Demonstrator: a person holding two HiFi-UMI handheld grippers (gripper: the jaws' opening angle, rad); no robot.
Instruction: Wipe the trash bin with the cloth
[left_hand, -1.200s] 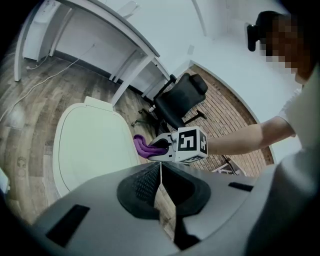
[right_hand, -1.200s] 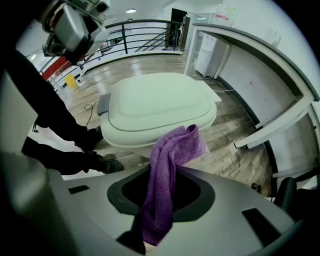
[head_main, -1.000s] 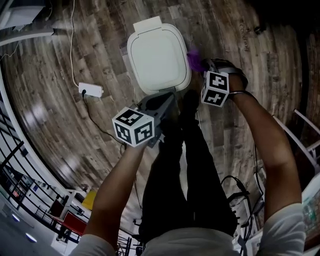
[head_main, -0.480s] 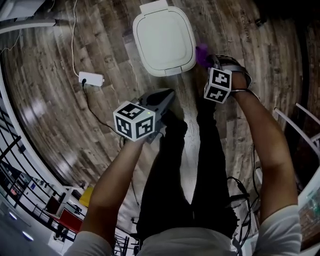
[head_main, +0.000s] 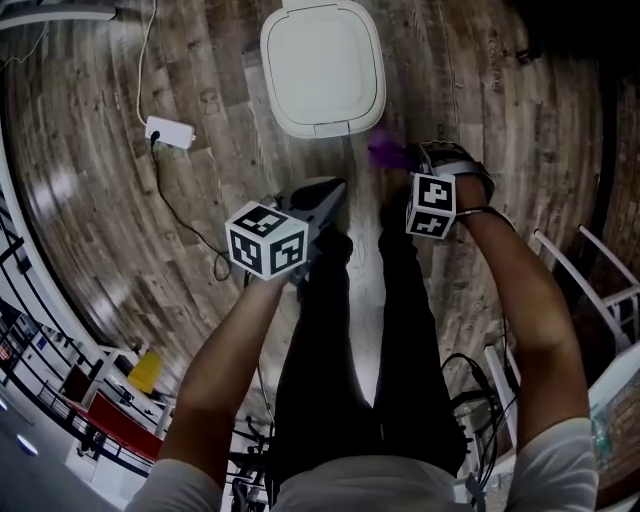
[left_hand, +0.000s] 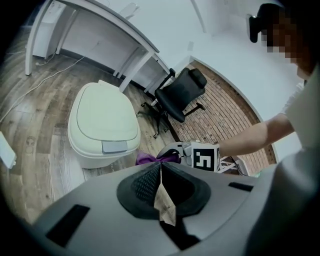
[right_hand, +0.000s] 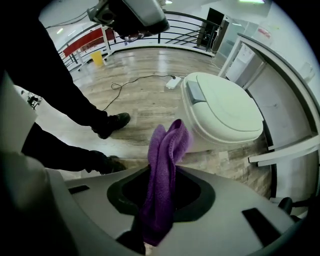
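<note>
We stand on a wood-plank floor (head_main: 120, 230) with the white trash bin (head_main: 322, 65) just ahead of our feet, its lid down. Our right claw (right_hand: 160, 175) is clamped on a purple cloth (right_hand: 164, 150), which rises past the tips in a soft fold, near the bin's front but not touching it. Our left claw (left_hand: 161, 172) is pressed together on nothing, well apart from the bin. The cloth looks light, limp and fuzzy, so it should drape over the bin's smooth, hard plastic. Gripped at one bunched end, as now, its free part can wipe. The bin may slide if pushed.
</note>
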